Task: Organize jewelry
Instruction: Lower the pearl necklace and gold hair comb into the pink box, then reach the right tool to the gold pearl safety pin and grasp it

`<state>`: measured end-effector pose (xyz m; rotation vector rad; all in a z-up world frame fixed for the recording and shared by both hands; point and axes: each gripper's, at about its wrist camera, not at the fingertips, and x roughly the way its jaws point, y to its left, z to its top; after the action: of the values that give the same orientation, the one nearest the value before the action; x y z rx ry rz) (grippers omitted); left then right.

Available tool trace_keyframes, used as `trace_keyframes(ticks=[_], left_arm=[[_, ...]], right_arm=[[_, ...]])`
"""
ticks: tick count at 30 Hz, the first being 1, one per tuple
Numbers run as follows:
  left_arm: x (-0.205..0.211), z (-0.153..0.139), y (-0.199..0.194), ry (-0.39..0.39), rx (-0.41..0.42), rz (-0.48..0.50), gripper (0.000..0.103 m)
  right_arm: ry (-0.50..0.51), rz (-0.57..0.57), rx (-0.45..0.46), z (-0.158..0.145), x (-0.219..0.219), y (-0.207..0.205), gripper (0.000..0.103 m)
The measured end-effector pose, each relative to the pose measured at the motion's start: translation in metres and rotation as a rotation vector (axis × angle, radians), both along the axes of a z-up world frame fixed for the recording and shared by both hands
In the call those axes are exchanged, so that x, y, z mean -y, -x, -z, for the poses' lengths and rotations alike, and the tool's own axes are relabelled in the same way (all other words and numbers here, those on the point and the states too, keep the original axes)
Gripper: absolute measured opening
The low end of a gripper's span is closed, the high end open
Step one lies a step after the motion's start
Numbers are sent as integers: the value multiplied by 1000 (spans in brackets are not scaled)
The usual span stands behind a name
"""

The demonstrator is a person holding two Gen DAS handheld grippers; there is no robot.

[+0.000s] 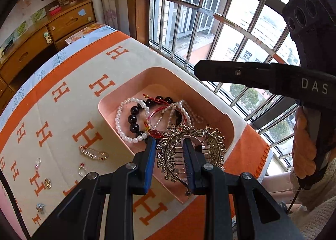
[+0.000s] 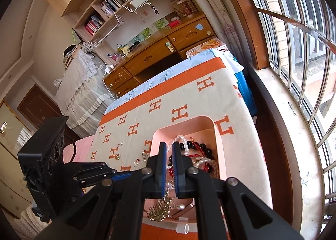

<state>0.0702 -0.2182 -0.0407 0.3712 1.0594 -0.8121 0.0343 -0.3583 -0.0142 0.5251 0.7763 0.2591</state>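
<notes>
Left gripper (image 1: 169,156) hangs over near end of pink tray (image 1: 168,76), jaws parted on either side of gold hair comb (image 1: 189,154); contact with comb cannot be told. Right gripper (image 2: 169,168) above same tray, jaws narrowly apart, nothing between them. Pearl bracelet (image 1: 126,122), black bead bracelet (image 1: 133,118) and red cord lie inside the tray. Pearl pin (image 1: 93,153) and rings (image 1: 82,169) lie on the H-patterned cloth (image 1: 69,114) covering the surface.
</notes>
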Motion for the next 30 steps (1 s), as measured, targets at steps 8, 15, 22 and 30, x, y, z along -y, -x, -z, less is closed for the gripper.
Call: trace_keyframes(ticks=[8,15,22,30], left_arm=[[14,20,7,-32,22,-7,24],[10,14,0,-30,76,-46,25],[-29,-6,-12,40,73,-160,52],[-96,-39,-9,117,120,-312,56]], right_arm=[[-6,-14,2,3,-3,3,6],[-3,-26,-6,6,-8,2,6],[20,-76,-13,7,-24,5,6],[32,-145,-38,13,-50,4,6]])
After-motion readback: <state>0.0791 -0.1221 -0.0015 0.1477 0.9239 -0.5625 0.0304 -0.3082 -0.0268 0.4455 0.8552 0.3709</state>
